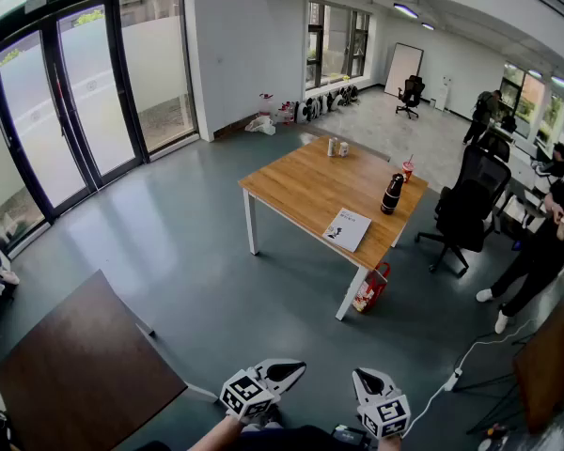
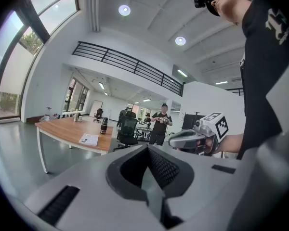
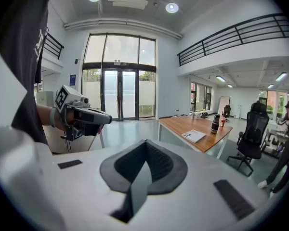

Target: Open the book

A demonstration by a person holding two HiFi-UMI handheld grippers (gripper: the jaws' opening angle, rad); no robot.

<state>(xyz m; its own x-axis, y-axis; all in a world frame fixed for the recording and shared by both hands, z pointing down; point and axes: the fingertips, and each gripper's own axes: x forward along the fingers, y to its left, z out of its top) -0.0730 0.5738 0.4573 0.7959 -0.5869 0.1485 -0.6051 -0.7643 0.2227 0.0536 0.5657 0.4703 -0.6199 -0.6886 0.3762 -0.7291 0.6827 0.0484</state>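
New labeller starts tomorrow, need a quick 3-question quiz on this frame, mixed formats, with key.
1. True or false: the right gripper is touching the book.
2. What stands nearest the book on the table? A) black bottle B) laptop C) potted plant
3. What is beside the table's front leg, below the book?

Key
1. False: it is shut, empty and far from the table.
2. A
3. A red bag.

A wooden table bears a book, dark bottle, red cup, two cans
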